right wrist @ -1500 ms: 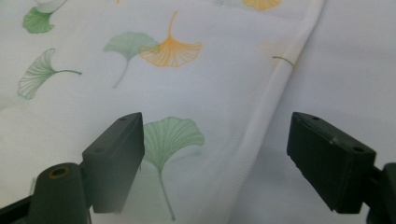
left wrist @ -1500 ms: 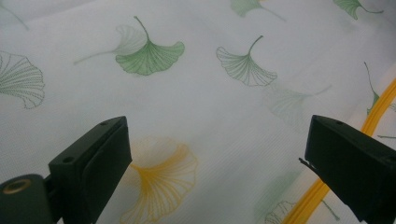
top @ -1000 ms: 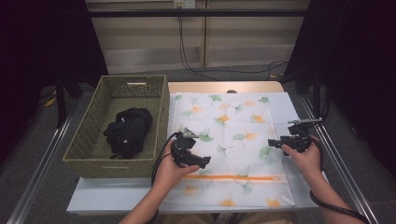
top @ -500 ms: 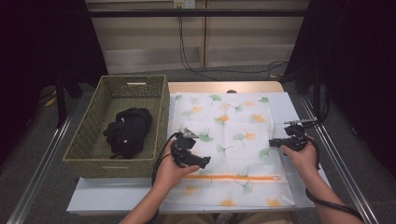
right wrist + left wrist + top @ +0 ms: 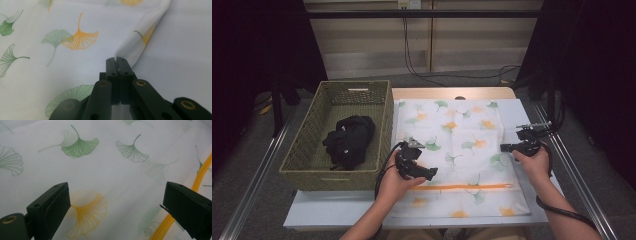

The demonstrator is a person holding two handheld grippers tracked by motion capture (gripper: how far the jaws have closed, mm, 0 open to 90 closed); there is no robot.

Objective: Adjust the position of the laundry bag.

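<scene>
White mesh bag (image 5: 457, 155) with leaf print lies flat across bench (image 5: 522, 107), long axis running from near edge to far edge; orange zipper (image 5: 462, 187) crosses it near front edge. Right gripper (image 5: 117, 65) jaws together, clamped on bag's right edge, fabric lifted into small fold there. Left gripper (image 5: 117, 207) jaws wide apart, hovering over bag just beside zipper, holding nothing. Left gripper nearer zipper. Basket (image 5: 384, 125) at bench's left edge holds black cloth (image 5: 348, 140).
</scene>
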